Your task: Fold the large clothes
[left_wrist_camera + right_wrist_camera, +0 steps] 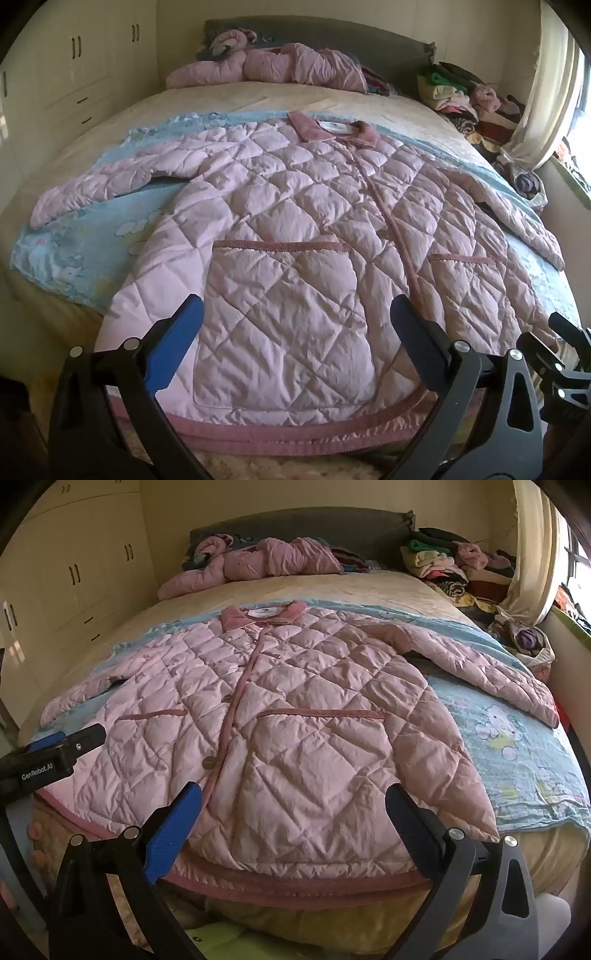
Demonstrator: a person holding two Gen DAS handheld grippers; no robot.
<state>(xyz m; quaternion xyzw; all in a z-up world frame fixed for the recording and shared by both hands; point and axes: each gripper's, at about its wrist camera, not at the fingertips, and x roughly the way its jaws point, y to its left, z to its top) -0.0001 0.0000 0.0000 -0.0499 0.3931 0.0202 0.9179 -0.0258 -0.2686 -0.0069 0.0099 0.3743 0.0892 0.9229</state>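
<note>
One big quilted pink coat (280,221) is spread flat, front up, across the near half of the bed (229,99), its hem hanging right at the near edge and its collar (264,613) pointing toward the headboard (306,526). You've got both sleeves splayed out, one toward the left edge, one trailing to the right edge, all of it lying on a light blue cartoon blanket (517,746). Your left gripper (295,321) hangs over the hem with its jaws spread wide, nothing between them, the blue pads clear of the fabric. Your right gripper (293,805) is the same story: jaws wide apart, empty, poised above the hem on the coat's other side. Up at the far edge there's a second pink coat (273,66) bunched against the headboard, and a heap of mixed clothes (458,568) fills the far right corner beside the curtain (546,96). White cupboards (85,565) line the wall to the left.
</note>
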